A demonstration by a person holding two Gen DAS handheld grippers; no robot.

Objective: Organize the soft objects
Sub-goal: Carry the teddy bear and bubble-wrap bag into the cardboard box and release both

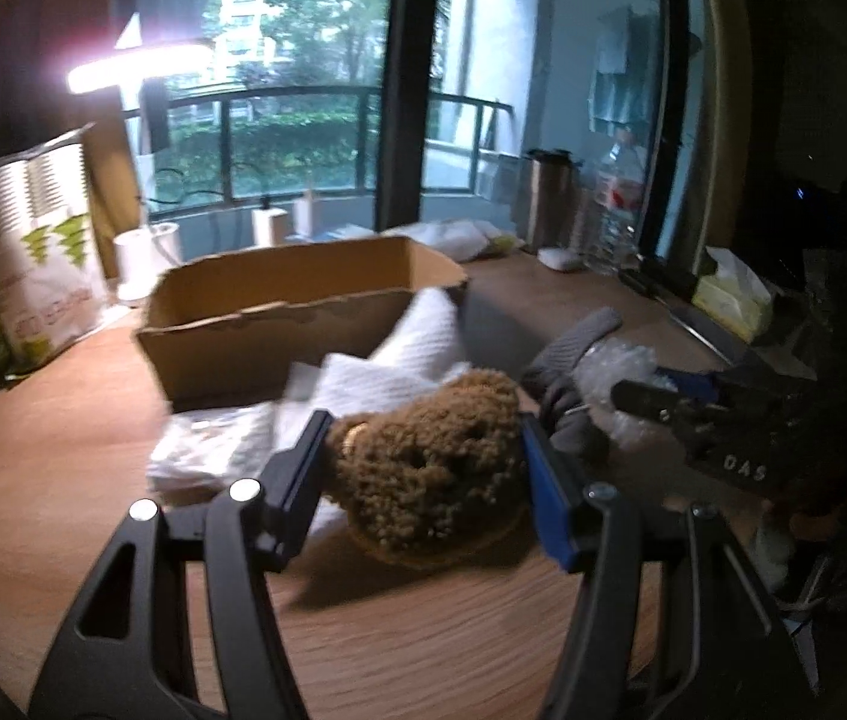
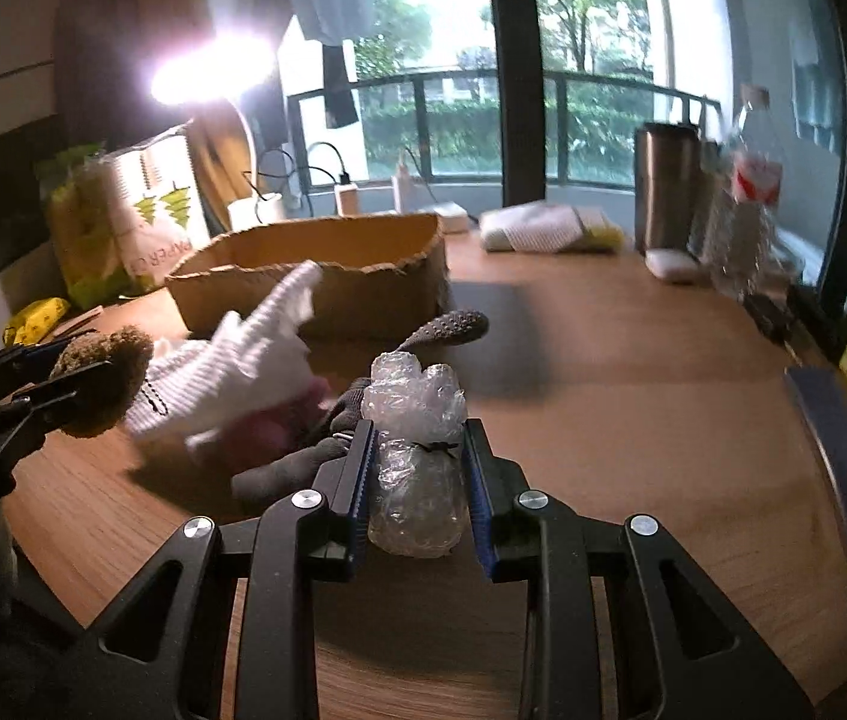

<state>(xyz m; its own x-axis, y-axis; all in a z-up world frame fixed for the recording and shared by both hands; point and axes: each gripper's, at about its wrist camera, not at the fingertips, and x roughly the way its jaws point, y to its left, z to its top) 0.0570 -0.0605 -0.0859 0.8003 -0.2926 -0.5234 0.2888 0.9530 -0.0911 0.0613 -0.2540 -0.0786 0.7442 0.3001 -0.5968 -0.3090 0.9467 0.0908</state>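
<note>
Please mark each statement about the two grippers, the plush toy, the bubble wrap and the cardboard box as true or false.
1. The left gripper holds a brown plush toy. True.
2. The right gripper is empty. False: it is closed on a bubble wrap roll.
3. The cardboard box stands beyond the white cloth. True.
4. The grey glove lies inside the box. False: it lies on the wooden table.
</note>
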